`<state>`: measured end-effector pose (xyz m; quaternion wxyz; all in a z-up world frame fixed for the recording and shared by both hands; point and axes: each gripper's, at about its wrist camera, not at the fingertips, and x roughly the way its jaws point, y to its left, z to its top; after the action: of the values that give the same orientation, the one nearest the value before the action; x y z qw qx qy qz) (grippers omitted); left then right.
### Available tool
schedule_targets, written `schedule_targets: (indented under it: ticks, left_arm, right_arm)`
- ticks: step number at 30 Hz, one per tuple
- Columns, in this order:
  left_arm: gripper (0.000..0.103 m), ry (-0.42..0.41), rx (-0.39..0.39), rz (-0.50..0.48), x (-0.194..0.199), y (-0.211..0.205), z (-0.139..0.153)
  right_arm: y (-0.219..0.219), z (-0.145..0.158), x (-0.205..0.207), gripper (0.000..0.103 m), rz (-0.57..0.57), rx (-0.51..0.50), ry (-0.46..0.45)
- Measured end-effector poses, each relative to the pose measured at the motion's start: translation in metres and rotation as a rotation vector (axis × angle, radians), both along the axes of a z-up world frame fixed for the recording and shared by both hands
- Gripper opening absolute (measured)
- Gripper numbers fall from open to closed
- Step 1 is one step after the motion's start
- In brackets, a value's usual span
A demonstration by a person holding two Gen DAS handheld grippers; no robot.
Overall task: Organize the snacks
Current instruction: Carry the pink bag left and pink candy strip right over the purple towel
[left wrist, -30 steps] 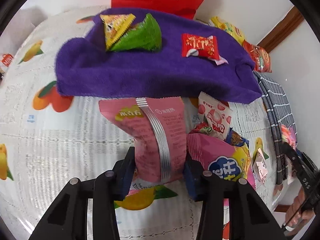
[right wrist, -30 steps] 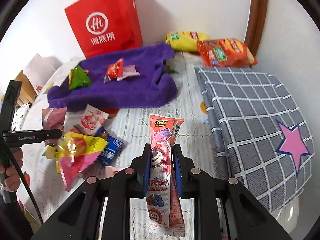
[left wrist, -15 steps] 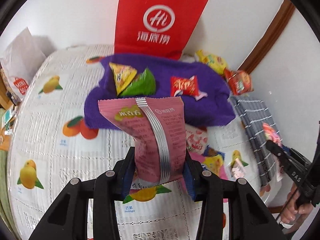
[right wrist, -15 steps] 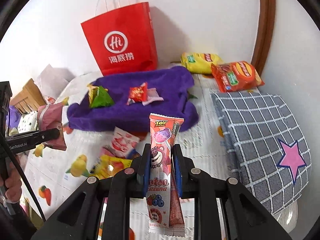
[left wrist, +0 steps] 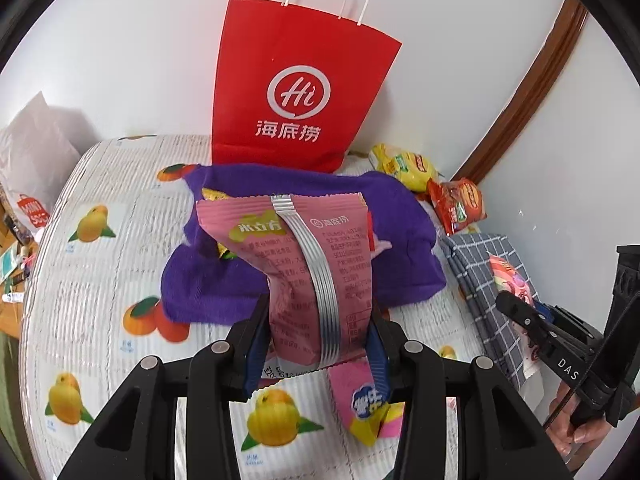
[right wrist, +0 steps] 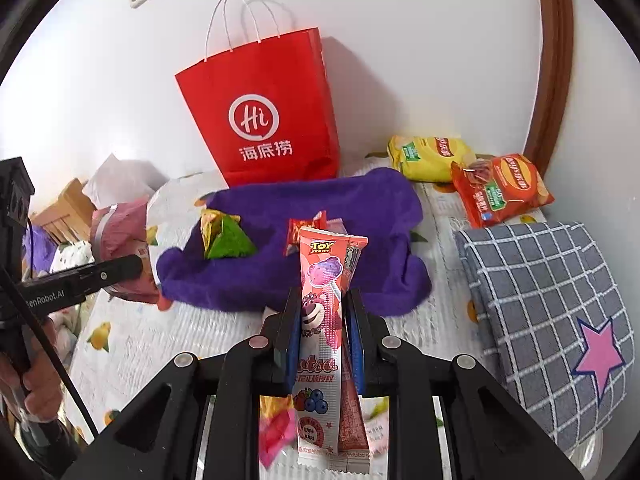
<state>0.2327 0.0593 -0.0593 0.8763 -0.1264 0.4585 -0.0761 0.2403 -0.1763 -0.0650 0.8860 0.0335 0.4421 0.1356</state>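
My left gripper (left wrist: 318,320) is shut on a pink snack packet (left wrist: 308,264) with a silver seam, held upright above the fruit-print bed cover (left wrist: 100,280). The same packet (right wrist: 120,236) and left gripper (right wrist: 128,266) show at the left of the right wrist view. My right gripper (right wrist: 322,316) is shut on a long pink lollipop packet (right wrist: 320,320) with a bear print. Behind both lies a purple towel (right wrist: 340,208) carrying a green-and-yellow triangular snack (right wrist: 226,238) and a red candy packet (right wrist: 306,228). A red paper bag (right wrist: 272,120) stands against the wall.
A yellow chip bag (right wrist: 430,156) and a red chip bag (right wrist: 502,190) lie at the back right. A grey checked cushion (right wrist: 548,308) with a pink star sits on the right. Loose pink and yellow packets (left wrist: 364,400) lie on the bed below the grippers. A person's hand (left wrist: 580,428) holds the right gripper.
Both grippers have risen with their packets still gripped. The red bag and wall now fill more of each view, and the towel and loose snacks sit lower and smaller.
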Motion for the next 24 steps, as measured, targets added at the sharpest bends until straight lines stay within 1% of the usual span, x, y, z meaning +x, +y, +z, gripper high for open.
schedule_targets:
  ticks: [4, 10, 17, 22, 24]
  left_arm:
    - [0.041, 0.001, -0.001, 0.002, 0.018, -0.002, 0.002]
    - [0.041, -0.004, 0.012, -0.008, 0.048, -0.008, 0.007]
    - [0.041, -0.008, -0.021, 0.007, 0.083, -0.003, 0.009]
    - [0.041, -0.012, -0.012, 0.014, 0.1, -0.003, 0.004]
    - [0.041, 0.001, -0.021, 0.029, 0.104, 0.0, -0.005]
  right_arm:
    - [0.001, 0.001, 0.021, 0.021, -0.003, 0.034, 0.021]
    - [-0.001, 0.001, 0.055, 0.021, -0.033, 0.049, 0.03]
    - [-0.007, -0.01, 0.091, 0.021, -0.064, 0.119, 0.064]
    - [-0.005, -0.027, 0.111, 0.021, -0.086, 0.095, 0.077]
    - [0.0, -0.038, 0.116, 0.021, -0.097, 0.076, 0.075]
